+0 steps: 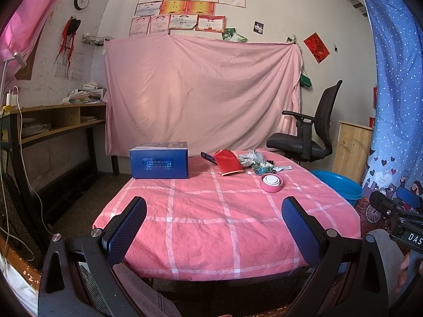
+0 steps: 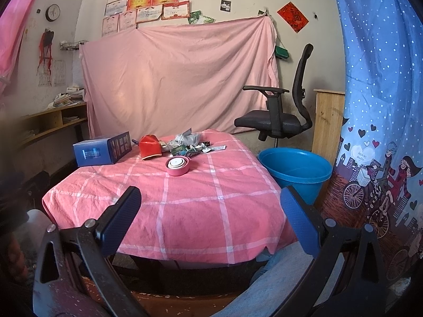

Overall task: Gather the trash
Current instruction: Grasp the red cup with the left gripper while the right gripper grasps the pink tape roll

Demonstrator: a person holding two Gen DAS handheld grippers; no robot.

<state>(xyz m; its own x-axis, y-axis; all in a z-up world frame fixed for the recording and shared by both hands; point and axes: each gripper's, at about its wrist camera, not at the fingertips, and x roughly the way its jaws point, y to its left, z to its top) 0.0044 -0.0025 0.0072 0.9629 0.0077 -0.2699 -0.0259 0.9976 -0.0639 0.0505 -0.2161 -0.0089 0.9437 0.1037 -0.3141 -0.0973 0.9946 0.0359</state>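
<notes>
Blurring together beyond the pink lid (image 2: 177, 166): small crumpled wrappers (image 2: 194, 146).

Table (image 2: 185, 211) center. Far-left corner: box (image 2: 101, 149). Right of box: pouch (image 2: 150, 146), then trash pile (image 2: 190, 142) along far edge. Cup (image 2: 177, 166) just in front of pile, apart from it. Bucket (image 2: 296, 174) on floor right of table. Chair (image 2: 280, 116) behind bucket. Sheet (image 2: 179, 79) on wall behind table. Shelf (image 1: 53, 121) far left.
</notes>
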